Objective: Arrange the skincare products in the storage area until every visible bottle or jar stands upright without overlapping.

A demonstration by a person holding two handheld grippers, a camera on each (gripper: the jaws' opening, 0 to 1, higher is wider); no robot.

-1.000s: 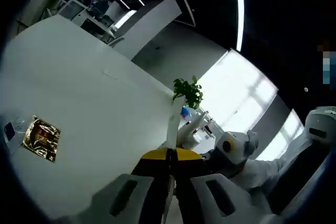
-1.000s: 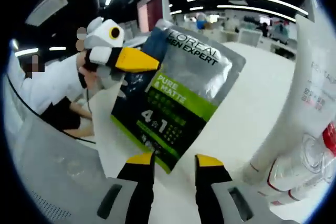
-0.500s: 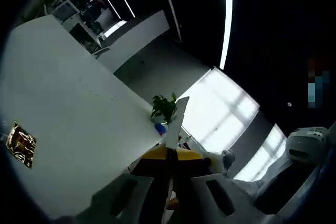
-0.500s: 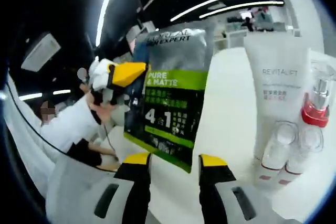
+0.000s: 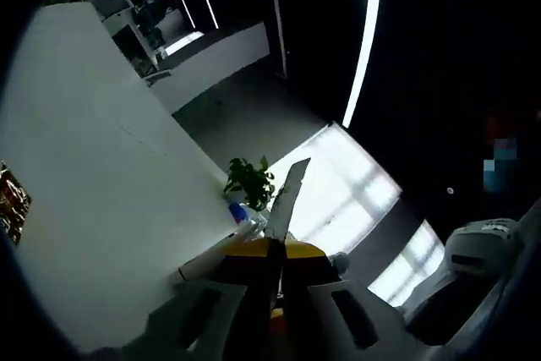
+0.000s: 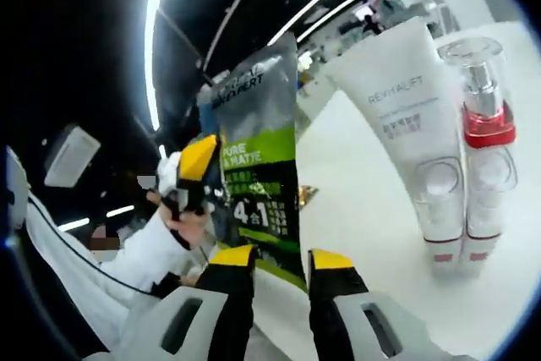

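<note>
White tabletop [image 6: 363,209] stretches bare before us as the left gripper [image 6: 196,177], jaws pinching the sachet [image 6: 258,166] at its edge, holds it upright, long axis vertical, beside the standing tube [image 6: 397,99] and pump bottles [image 6: 478,133], our right gripper [image 6: 281,261] spread below.

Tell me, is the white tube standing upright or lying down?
Upright: the white tube stands on its cap end beside the red-collared bottle on the table.

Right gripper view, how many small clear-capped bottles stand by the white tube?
2: one bottle against the white tube, the other bottle beside it under the red-collared pump. More may be hidden.
</note>
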